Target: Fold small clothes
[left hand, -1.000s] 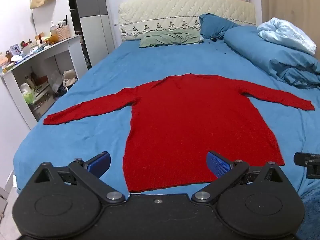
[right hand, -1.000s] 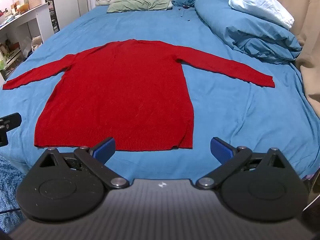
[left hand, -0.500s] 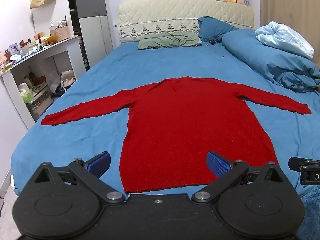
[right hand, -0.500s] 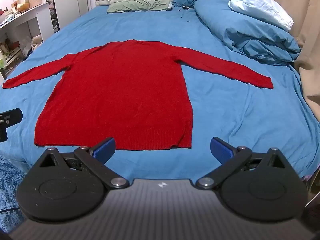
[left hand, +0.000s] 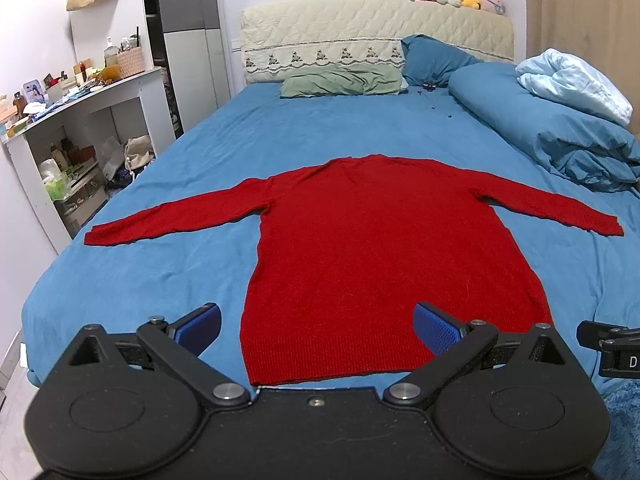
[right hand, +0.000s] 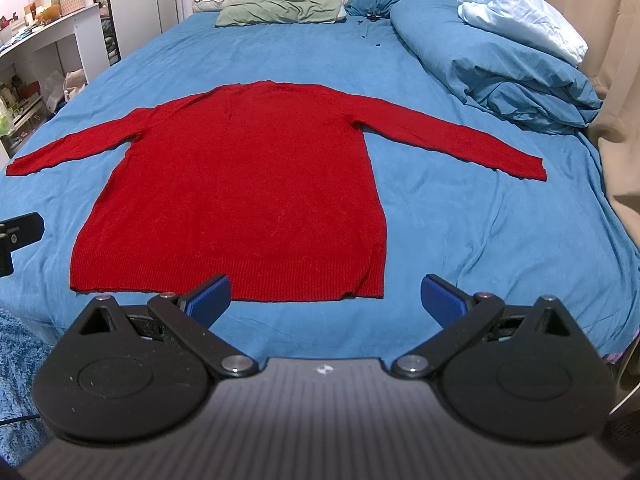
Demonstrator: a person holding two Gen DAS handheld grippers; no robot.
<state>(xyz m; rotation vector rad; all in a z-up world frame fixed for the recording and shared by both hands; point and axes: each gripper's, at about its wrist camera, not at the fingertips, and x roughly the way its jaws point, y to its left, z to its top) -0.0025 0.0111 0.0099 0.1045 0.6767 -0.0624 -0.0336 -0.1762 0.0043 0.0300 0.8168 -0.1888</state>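
Blue bed (left hand: 360, 140) – red sweater (left hand: 380, 260) flat

Bare blue bed (right hand: 460, 216) lies open around the flat red sweater (right hand: 248, 184). A heaped duvet (right hand: 500, 64) blocks two o'clock; pillows (right hand: 280, 12) line twelve; a cluttered shelf (left hand: 72, 128) stands at ten.
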